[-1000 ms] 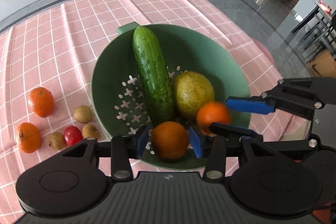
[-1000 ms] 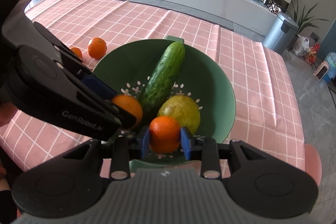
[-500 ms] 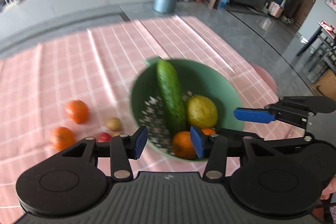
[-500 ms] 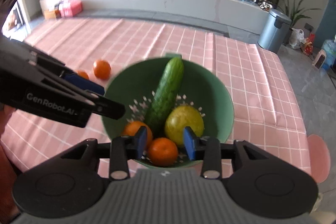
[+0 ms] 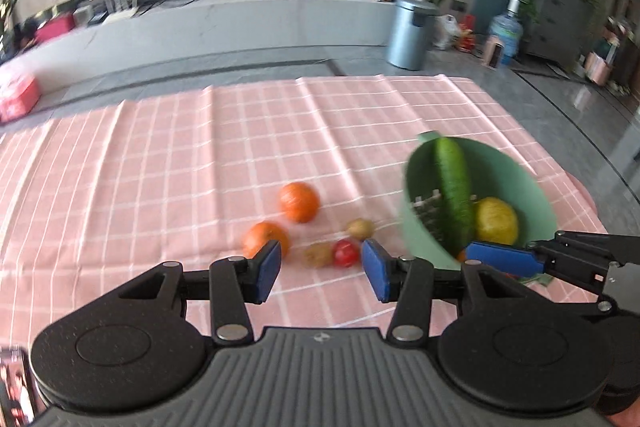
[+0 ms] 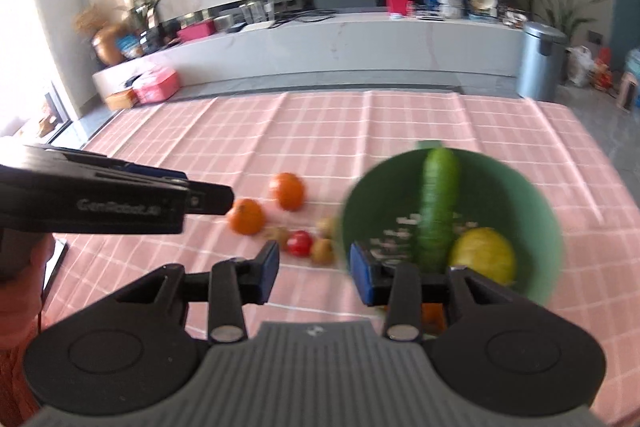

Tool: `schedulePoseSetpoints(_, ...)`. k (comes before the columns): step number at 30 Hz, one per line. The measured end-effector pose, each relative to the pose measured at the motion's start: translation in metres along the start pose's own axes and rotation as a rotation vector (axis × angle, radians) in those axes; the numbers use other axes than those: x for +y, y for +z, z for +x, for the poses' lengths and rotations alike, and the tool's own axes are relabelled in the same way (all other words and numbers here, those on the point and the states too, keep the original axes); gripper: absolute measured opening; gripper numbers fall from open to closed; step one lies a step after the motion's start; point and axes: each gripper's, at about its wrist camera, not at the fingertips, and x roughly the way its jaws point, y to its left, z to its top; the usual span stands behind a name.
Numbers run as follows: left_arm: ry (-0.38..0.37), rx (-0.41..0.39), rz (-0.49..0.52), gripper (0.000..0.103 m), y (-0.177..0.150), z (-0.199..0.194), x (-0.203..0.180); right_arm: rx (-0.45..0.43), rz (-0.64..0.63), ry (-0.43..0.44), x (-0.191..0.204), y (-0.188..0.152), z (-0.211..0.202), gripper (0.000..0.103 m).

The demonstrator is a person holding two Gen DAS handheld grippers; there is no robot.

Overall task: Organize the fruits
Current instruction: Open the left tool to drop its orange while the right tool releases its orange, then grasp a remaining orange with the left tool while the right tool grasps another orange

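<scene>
A green colander bowl (image 5: 532,187) (image 6: 532,195) on the pink checked cloth holds a cucumber (image 5: 454,187) (image 6: 438,207) and a yellow-green fruit (image 5: 496,221) (image 6: 484,255); an orange inside shows only as a sliver behind the right gripper's frame (image 6: 434,315). Left of the bowl lie two oranges (image 5: 299,202) (image 5: 262,238), a red fruit (image 5: 346,253) (image 6: 300,242) and small brown fruits (image 5: 360,227). My left gripper (image 5: 322,269) is open and empty, raised, in front of the loose fruits. My right gripper (image 6: 314,273) is open and empty, by the bowl's left rim.
The pink checked cloth (image 5: 200,155) covers the table; its right edge falls away to grey floor. A grey bin (image 5: 412,33) and a long white counter (image 6: 320,43) stand beyond the table's far edge.
Both grippers opened, left their oranges in the bowl and drew back and up. The left one swung left towards the loose fruits, so the bowl now sits at the right of its view.
</scene>
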Motion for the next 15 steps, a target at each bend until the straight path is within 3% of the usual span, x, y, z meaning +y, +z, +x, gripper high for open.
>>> schedulePoseSetpoints(8,-0.067,-0.019,-0.146,0.056,-0.002,0.013,0.055,0.027,-0.151,0.027,0.027,0.021,0.042,0.036)
schedulePoseSetpoints(15,-0.089,-0.037,-0.182,0.056,-0.013,0.032,0.083,0.060,-0.338,0.004,0.042,0.047,0.078,0.035)
